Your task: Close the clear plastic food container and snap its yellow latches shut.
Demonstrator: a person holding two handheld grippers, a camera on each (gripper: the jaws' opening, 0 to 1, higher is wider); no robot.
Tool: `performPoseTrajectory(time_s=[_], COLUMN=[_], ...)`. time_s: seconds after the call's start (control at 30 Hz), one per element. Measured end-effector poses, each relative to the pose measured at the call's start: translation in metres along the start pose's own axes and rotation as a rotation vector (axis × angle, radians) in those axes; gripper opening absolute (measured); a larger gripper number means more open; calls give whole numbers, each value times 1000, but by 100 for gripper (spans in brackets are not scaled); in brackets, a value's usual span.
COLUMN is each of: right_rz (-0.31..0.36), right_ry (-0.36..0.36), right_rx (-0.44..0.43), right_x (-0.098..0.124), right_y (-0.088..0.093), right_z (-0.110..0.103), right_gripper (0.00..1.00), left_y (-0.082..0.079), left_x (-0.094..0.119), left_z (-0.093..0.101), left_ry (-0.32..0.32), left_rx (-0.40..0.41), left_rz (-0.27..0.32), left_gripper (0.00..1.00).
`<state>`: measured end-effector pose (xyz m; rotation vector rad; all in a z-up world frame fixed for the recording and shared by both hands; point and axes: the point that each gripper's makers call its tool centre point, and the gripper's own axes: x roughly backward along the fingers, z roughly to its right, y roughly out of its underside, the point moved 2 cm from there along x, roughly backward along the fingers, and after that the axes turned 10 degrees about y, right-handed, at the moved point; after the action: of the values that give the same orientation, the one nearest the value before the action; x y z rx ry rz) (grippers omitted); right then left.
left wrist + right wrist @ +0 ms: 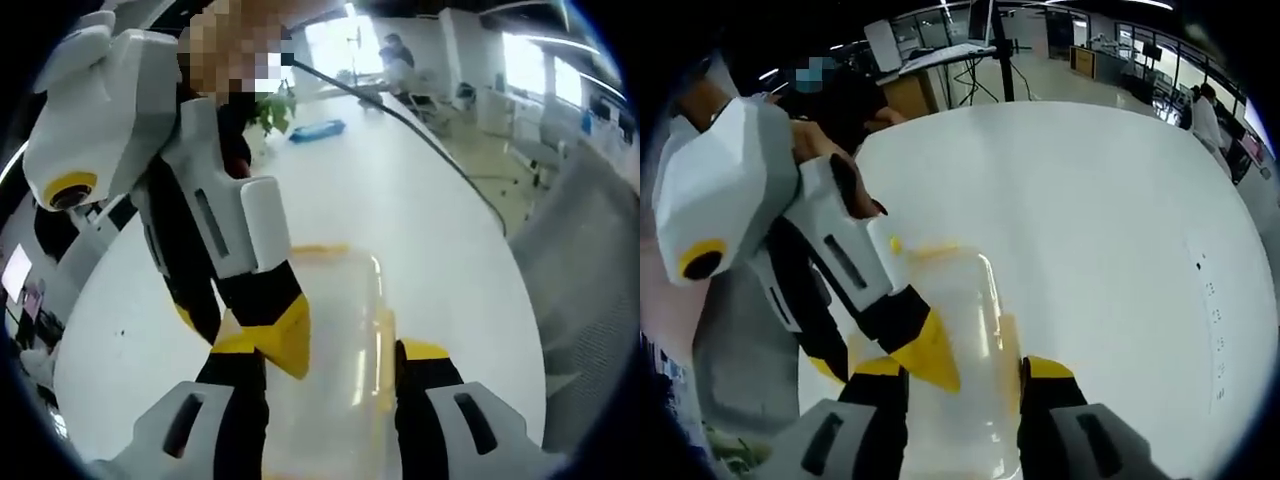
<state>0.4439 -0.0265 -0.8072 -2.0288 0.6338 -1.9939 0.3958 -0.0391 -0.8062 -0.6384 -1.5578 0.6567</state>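
1. White round table (420, 210) carries the work; an office with desks, windows and a seated person lies behind it in the left gripper view.
2. Clear plastic food container (335, 330) rests on the table, directly in front of both cameras. Its lid appears to lie on top; whether it is fully seated cannot be told.
3. Yellow latch strips show along the container's edges: one at the far end (320, 248) and one on the long side (382, 345) in the left gripper view.
4. Left gripper (330, 375): its jaws are set wide, straddling the near end of the container, one black-and-yellow tip on each side. Contact with the container walls cannot be confirmed.
5. Right gripper (958, 385): its jaws are likewise spread wide, one on each side of the container (950, 330) at the near end. No firm clamp is visible.
6. Each view also shows the other gripper reaching in from the upper left, its yellow tip (285, 335) down on the container top close to the near end.
7. Blue flat object (317, 130) and a green plant (272, 108) sit at the table's far edge, well apart from the container.
8. Black cable (420, 130) crosses the far part of the table in the left gripper view.
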Motion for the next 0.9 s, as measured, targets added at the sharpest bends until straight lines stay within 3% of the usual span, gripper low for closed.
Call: performPoseTrajectory(time_s=[0.37, 0.43, 0.73, 0.8, 0.9], right_rz=[7, 7, -15, -22, -31], right_ry=[-65, -77, -161, -217, -219], right_rx=[21, 34, 47, 64, 63], right_x=[-2, -2, -7, -10, -11], right_y=[1, 1, -2, 0, -1], right_z=[0, -2, -1, -2, -2], right_gripper=[43, 43, 44, 45, 45], left_y=[0, 4, 2, 1, 1], left_x=[-3, -3, -2, -1, -1], left_z=[1, -3, -2, -3, -3], left_ry=[-28, -61, -36, -34, -33], left_rx=[-18, -19, -16, -21, -11], left_rz=[9, 2, 19, 23, 34], left_gripper=[46, 46, 46, 46, 47])
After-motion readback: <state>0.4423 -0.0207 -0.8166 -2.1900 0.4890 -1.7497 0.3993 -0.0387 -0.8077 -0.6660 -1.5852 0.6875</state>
